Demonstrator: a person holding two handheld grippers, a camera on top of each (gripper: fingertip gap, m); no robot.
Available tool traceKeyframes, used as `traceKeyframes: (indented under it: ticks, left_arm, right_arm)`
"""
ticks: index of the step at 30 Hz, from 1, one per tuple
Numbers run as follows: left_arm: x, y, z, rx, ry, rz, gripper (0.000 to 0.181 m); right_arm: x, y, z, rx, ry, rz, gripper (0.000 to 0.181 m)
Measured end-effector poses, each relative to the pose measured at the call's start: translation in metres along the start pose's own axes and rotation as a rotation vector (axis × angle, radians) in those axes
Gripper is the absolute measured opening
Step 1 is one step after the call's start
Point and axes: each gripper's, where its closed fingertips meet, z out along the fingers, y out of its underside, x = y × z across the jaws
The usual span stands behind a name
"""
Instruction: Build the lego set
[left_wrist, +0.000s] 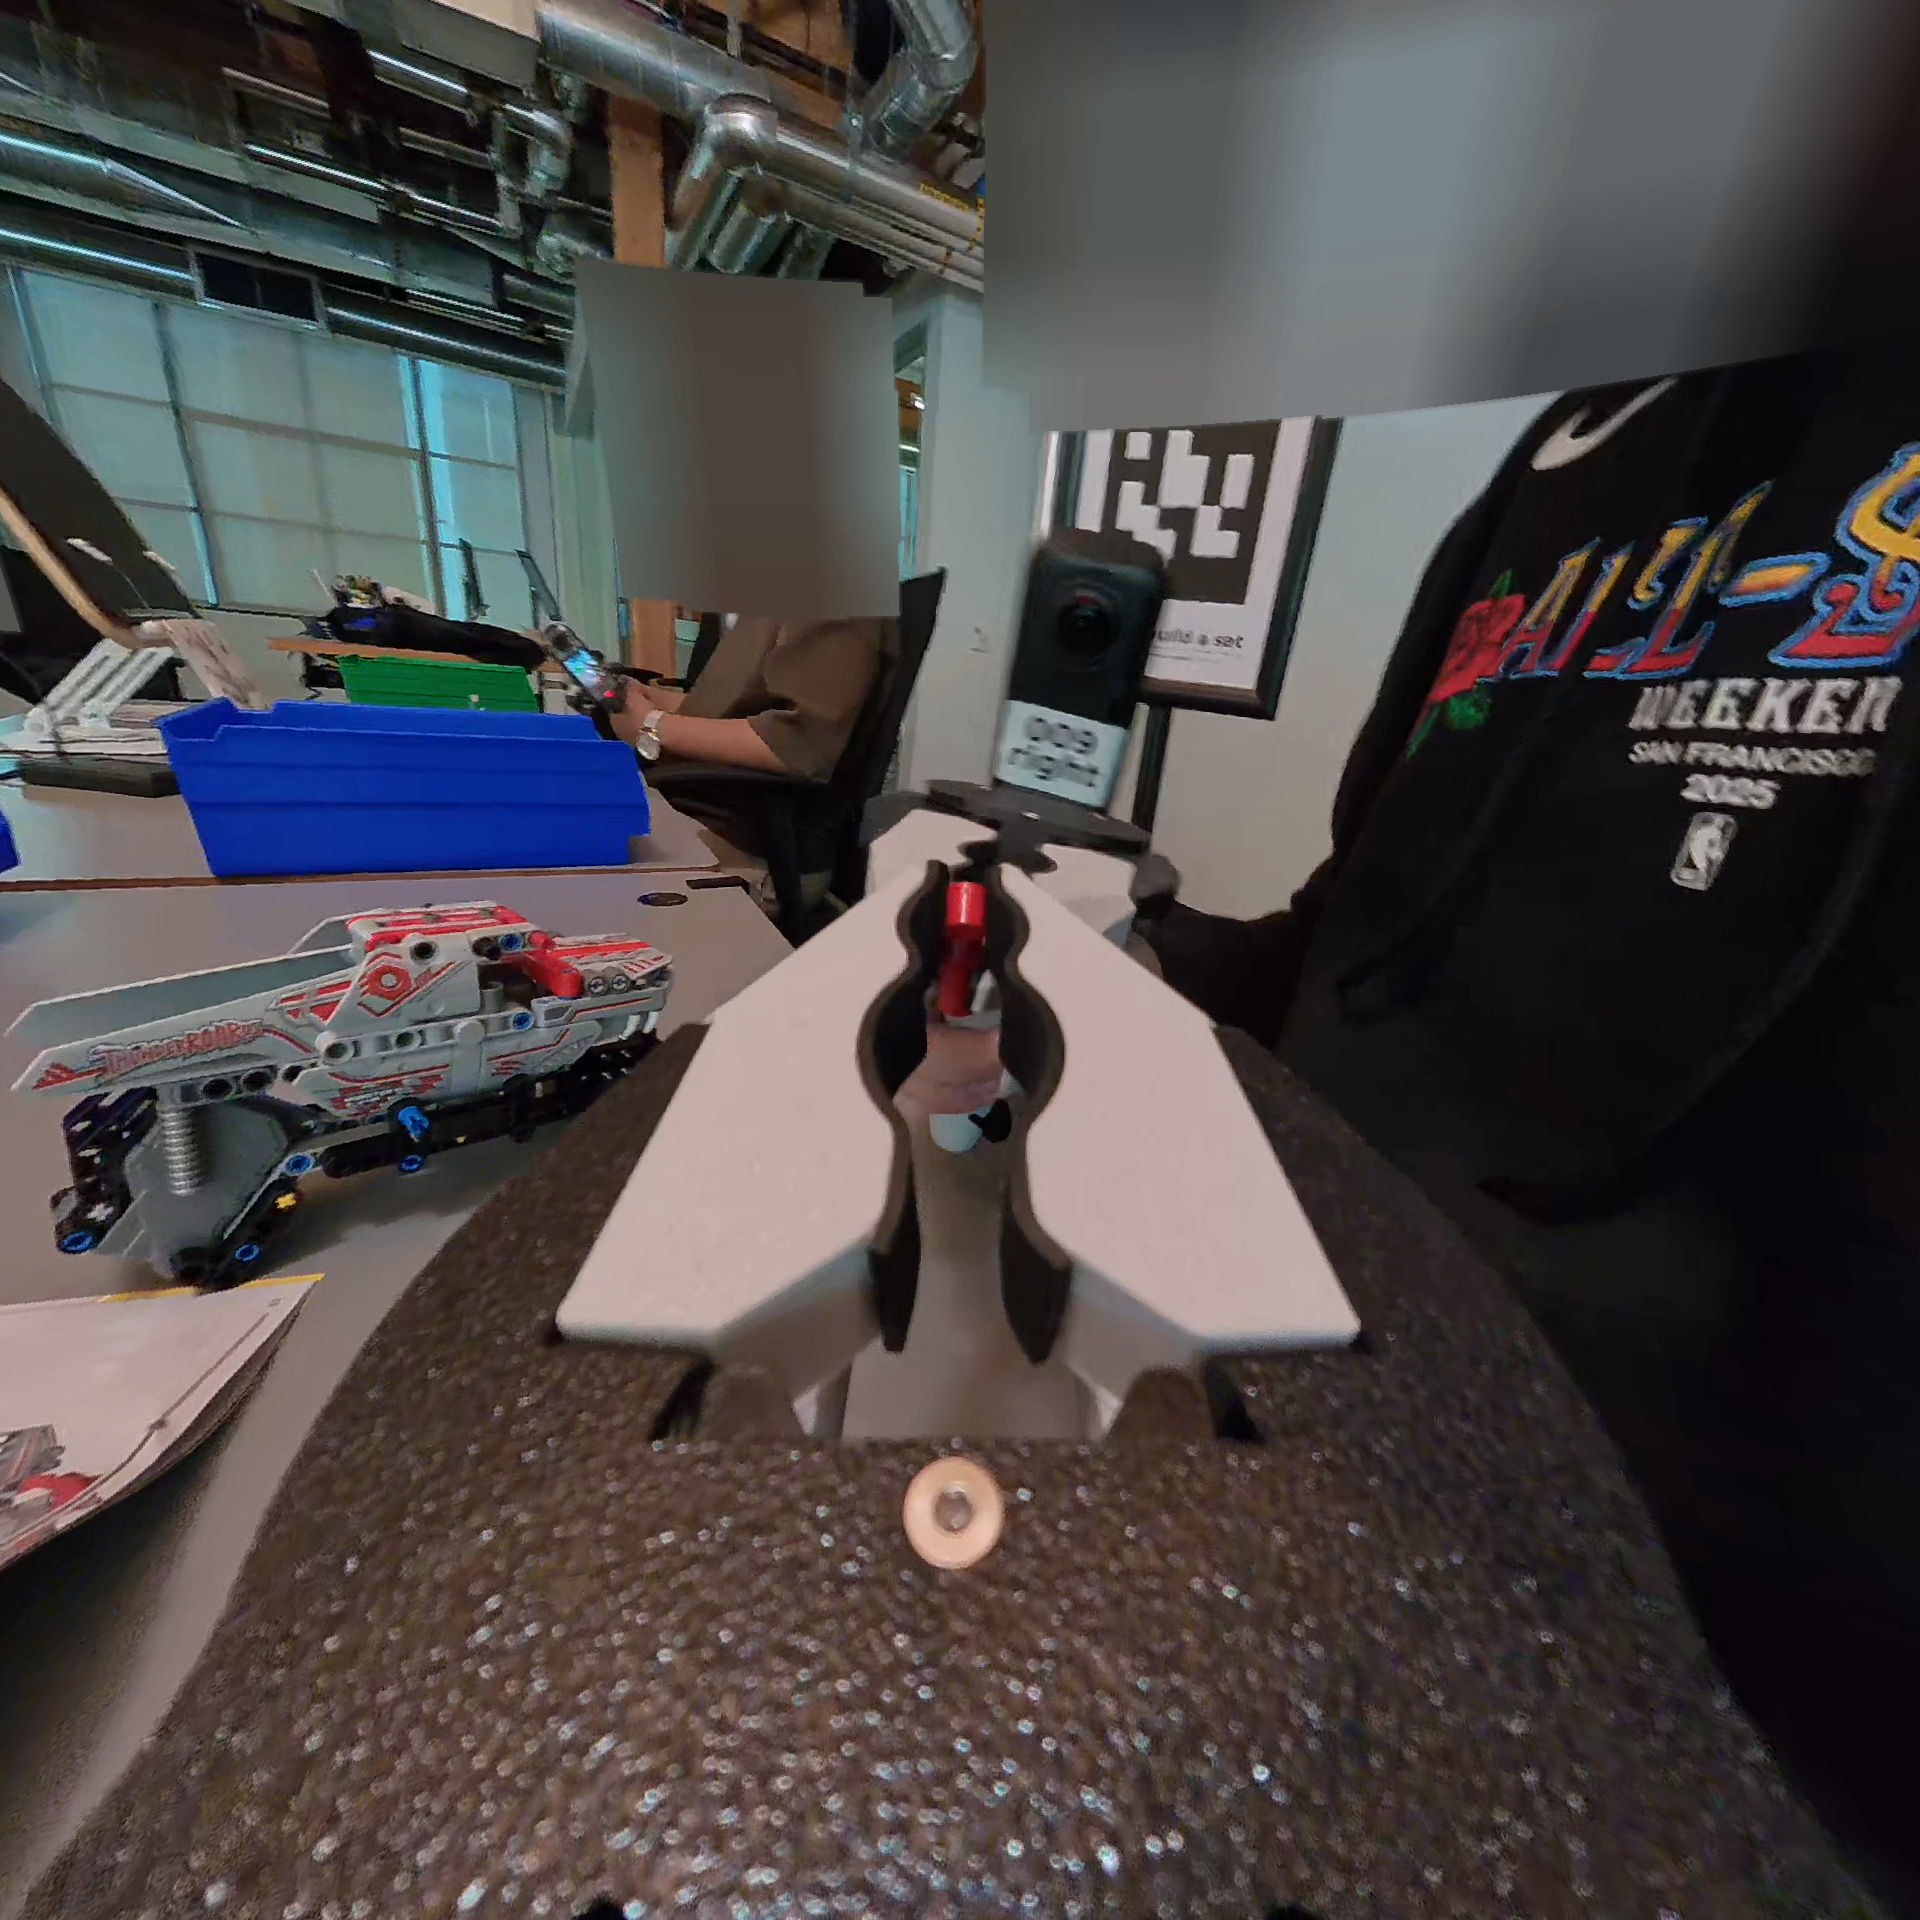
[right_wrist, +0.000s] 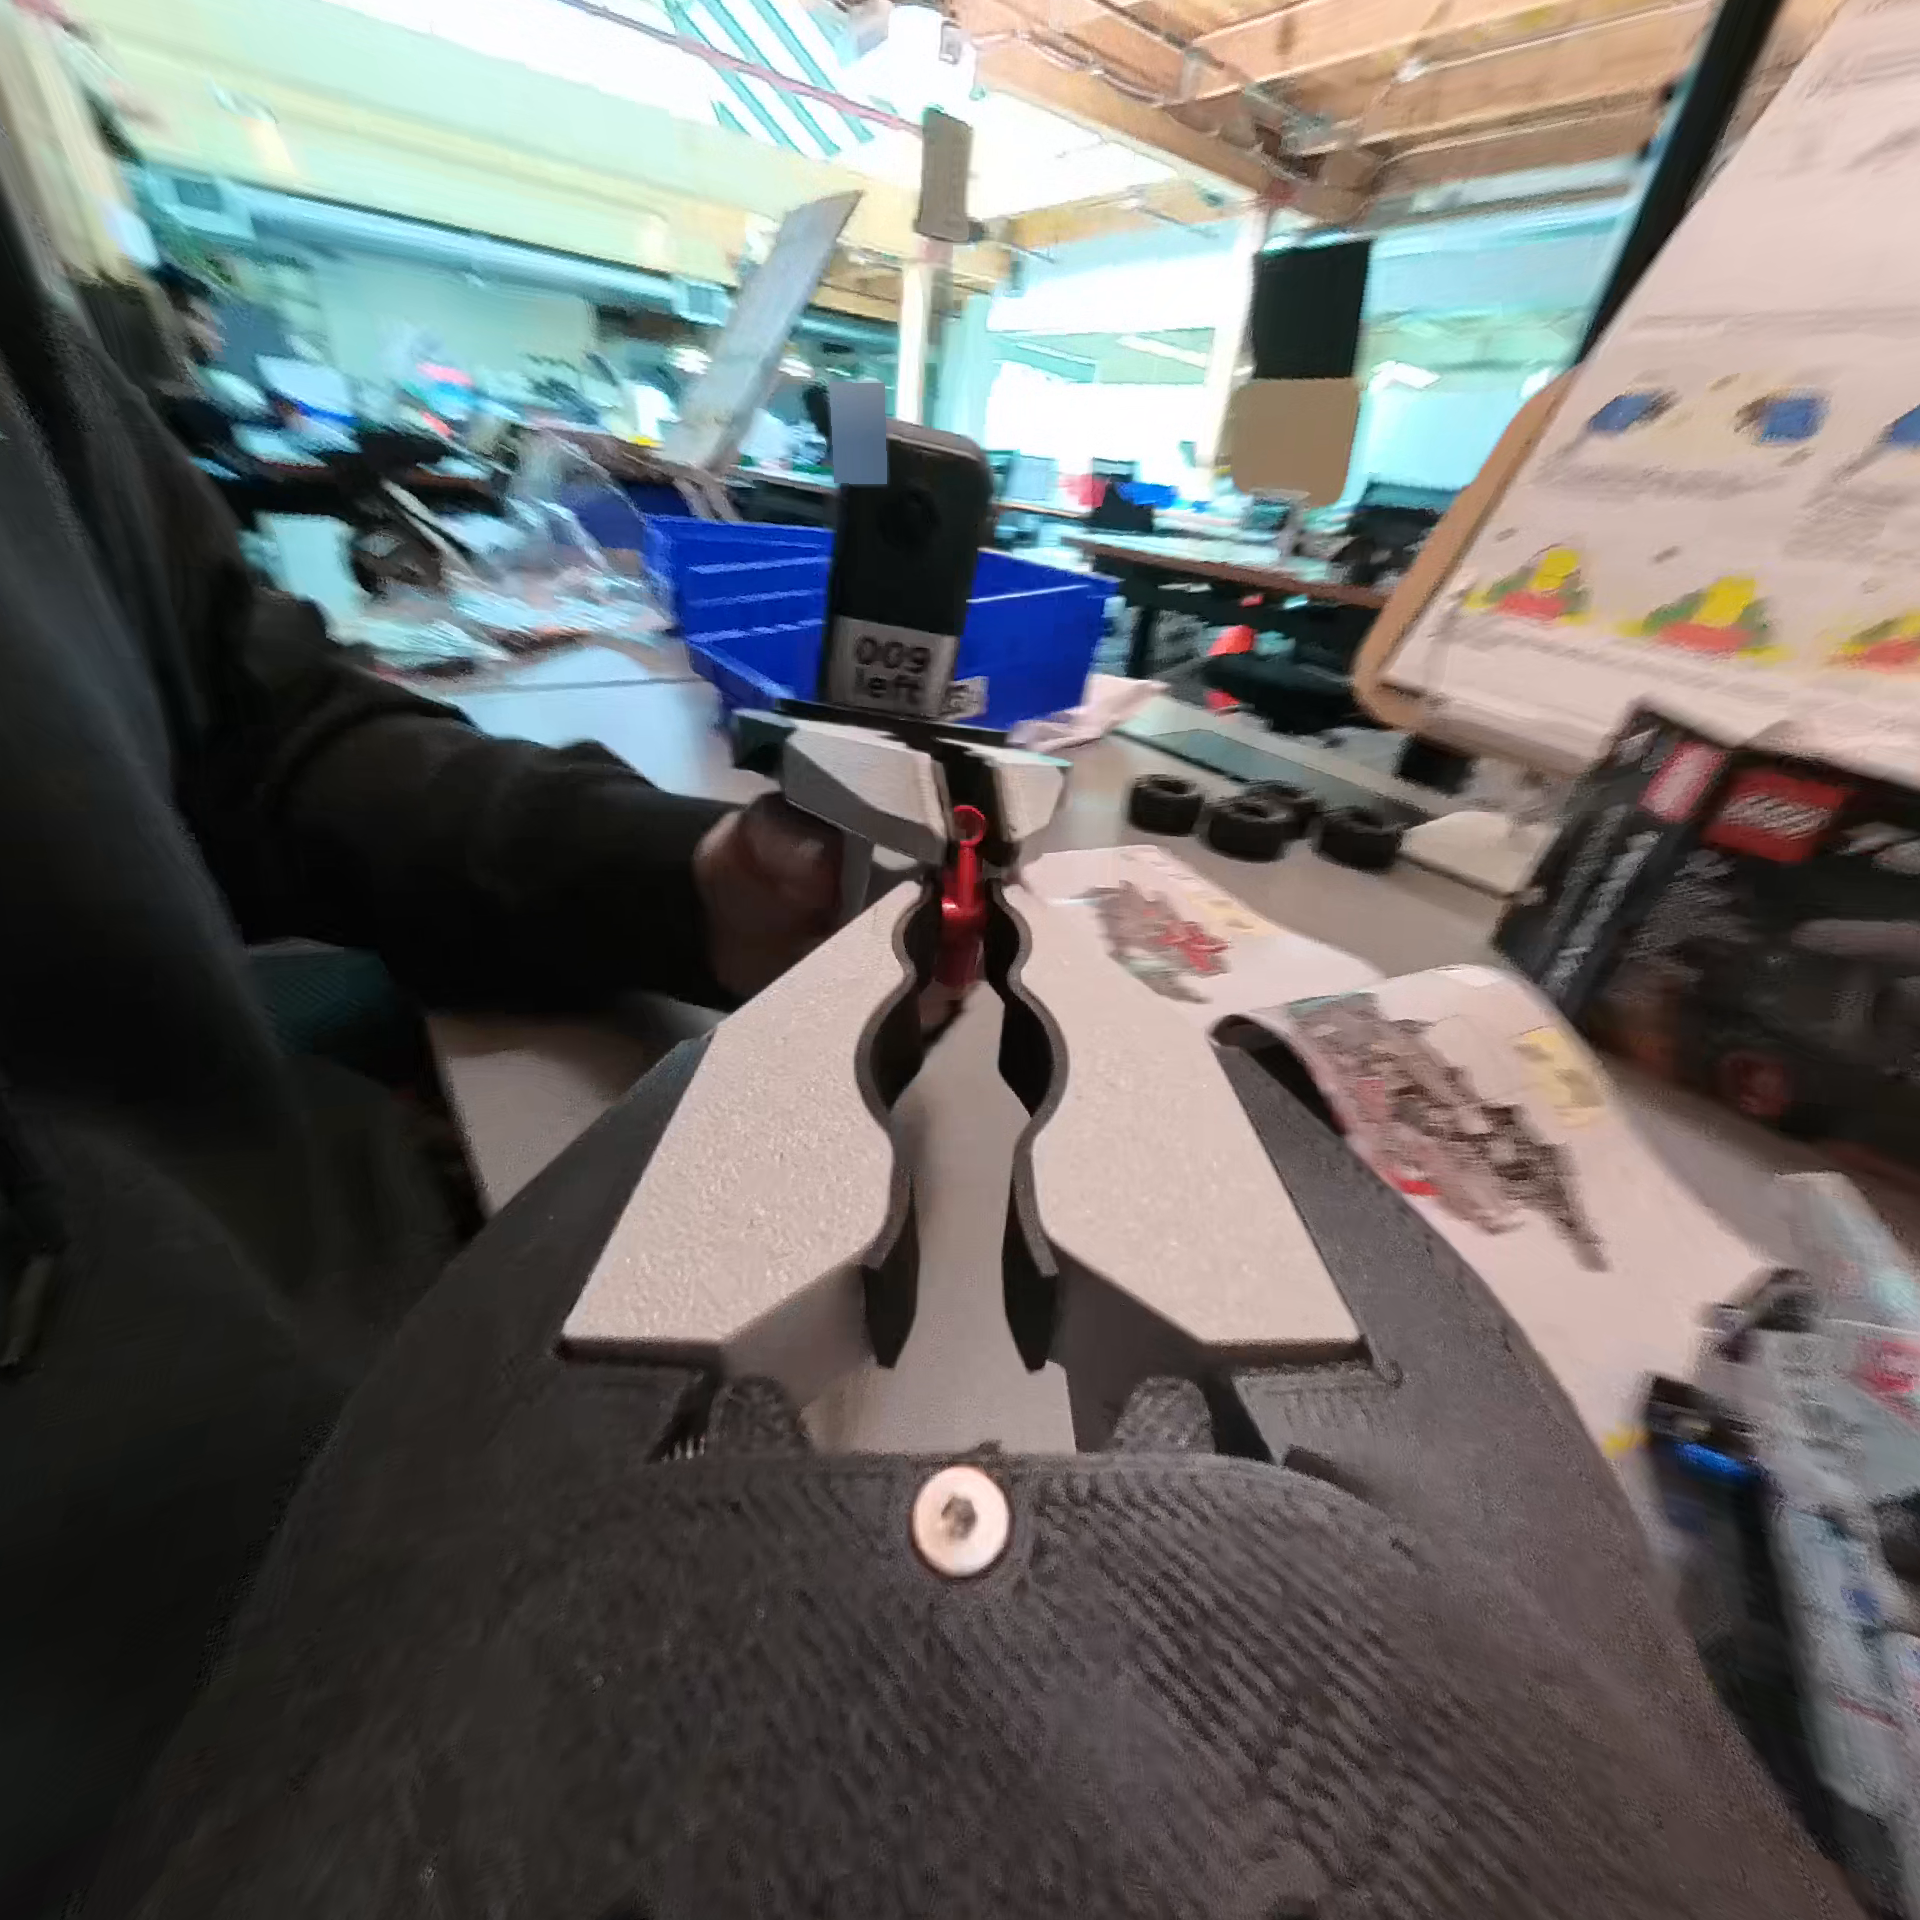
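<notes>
The left gripper is clamped on a small red pin, which sits between the dark pads near the fingertips. The right gripper faces it tip to tip and appears to grip the same red pin at its other end; whether both hold it with equal firmness cannot be told. The pin is held in the air between the two tools, above the table edge and in front of the operator's dark sweatshirt. Handling judgement: the pin is a light, rigid plastic part with a smooth, rounded shaft, so it may rotate or slip under an off-centre grip; take hold across the shaft, leaving the end that must be inserted free. Both grippers are held roughly level and aligned nose to nose, and the hand on the left tool's grip is visible in the right wrist view. To the left on the grey table stands the partly built truck, without wheels. The black tyres, an open instruction booklet and the set's box lie to the right. A blue bin sits farther back.
</notes>
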Motion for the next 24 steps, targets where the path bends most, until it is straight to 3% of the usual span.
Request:
traceKeyframes:
  ticks: [3,8,14,15,19,24]
  left_arm:
    - [-0.008,-0.006,0.003,0.059,-0.076,-0.042,0.005]
    - [-0.024,-0.011,0.005,0.247,-0.216,-0.262,0.006]
    - [-0.041,-0.011,0.003,0.442,-0.382,-0.478,0.006]
    - [-0.039,-0.012,0.002,0.435,-0.36,-0.417,0.006]
    - [-0.028,-0.008,-0.002,0.16,-0.27,-0.087,0.007]
    - [-0.025,-0.002,-0.014,-0.105,-0.239,0.209,0.01]
  right_arm:
    - [0.013,-0.002,0.001,-0.037,0.195,-0.235,0.007]
    - [0.035,-0.001,0.0,-0.195,0.46,-0.662,0.009]
    - [0.055,0.005,0.0,-0.329,0.62,-0.86,0.009]
    - [0.056,0.004,0.001,-0.32,0.604,-0.826,0.008]
    - [0.045,0.007,0.007,-0.274,0.418,-0.6,0.008]
    - [0.042,0.009,0.008,-0.253,0.362,-0.452,0.008]
